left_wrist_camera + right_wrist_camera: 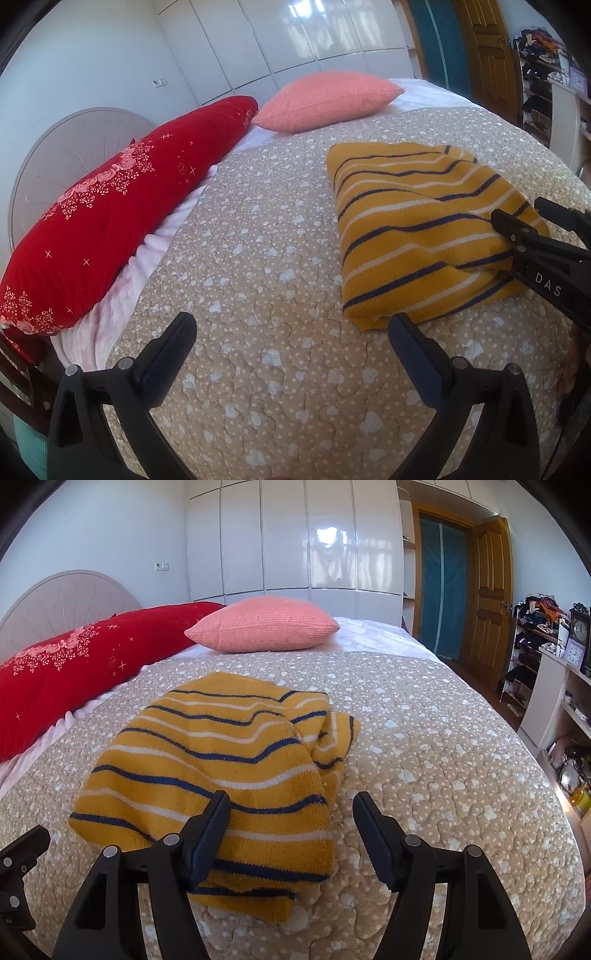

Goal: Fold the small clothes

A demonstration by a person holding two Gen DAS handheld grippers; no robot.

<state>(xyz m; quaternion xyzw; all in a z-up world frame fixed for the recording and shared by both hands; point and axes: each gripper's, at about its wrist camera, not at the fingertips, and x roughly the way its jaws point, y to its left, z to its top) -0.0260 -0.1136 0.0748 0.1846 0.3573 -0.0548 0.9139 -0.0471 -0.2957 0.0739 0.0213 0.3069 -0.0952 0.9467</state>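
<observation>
Beige quilt (424, 738), folded mustard sweater (207, 760), navy and white stripes, rumpled edge

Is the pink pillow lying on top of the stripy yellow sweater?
No, the pink pillow lies up by the head of the bed, apart from the stripy yellow sweater, which lies on the dotted bedspread.

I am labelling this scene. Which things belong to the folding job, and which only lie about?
Job:
- yellow striped garment, folded on the bed cover
- left gripper, right gripper, jaws open

Lying about:
- red pillow
- pink pillow
- cluttered shelves
</observation>
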